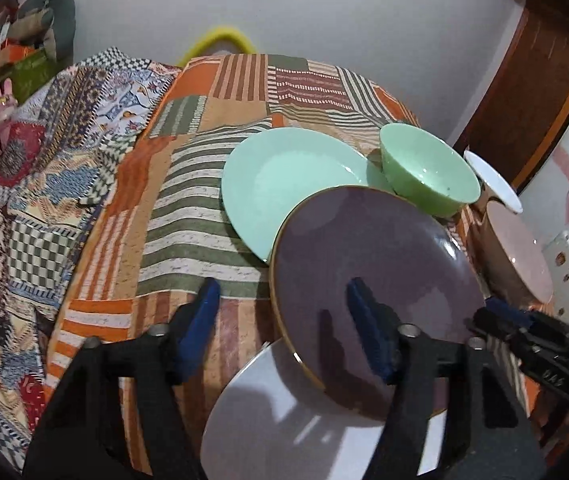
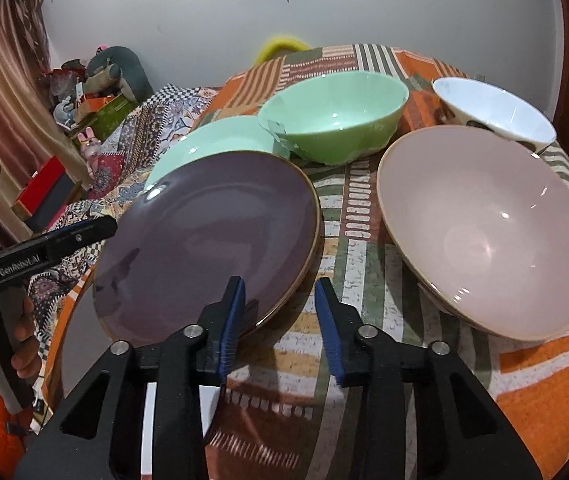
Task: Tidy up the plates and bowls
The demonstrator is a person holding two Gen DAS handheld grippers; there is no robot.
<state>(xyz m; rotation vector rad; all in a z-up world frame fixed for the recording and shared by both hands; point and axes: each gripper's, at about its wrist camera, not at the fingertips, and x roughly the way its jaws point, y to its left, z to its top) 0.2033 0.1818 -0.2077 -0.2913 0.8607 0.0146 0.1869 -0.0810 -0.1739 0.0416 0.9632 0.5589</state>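
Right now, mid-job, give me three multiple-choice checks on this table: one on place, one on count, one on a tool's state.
1. What does the purple plate overlap at its far edge?
A. mint plate
B. pink bowl
C. white bowl

2. How many bowls are on the table?
A. one
B. two
C. three

3. The right tool is:
A. shut on the pink bowl
B. open, holding nothing
C. shut on the green bowl

Answers:
1 A, the purple rim covers the mint plate's near edge.
2 C, green, pink and white bowls show.
3 B, patchwork cloth shows between its fingers.
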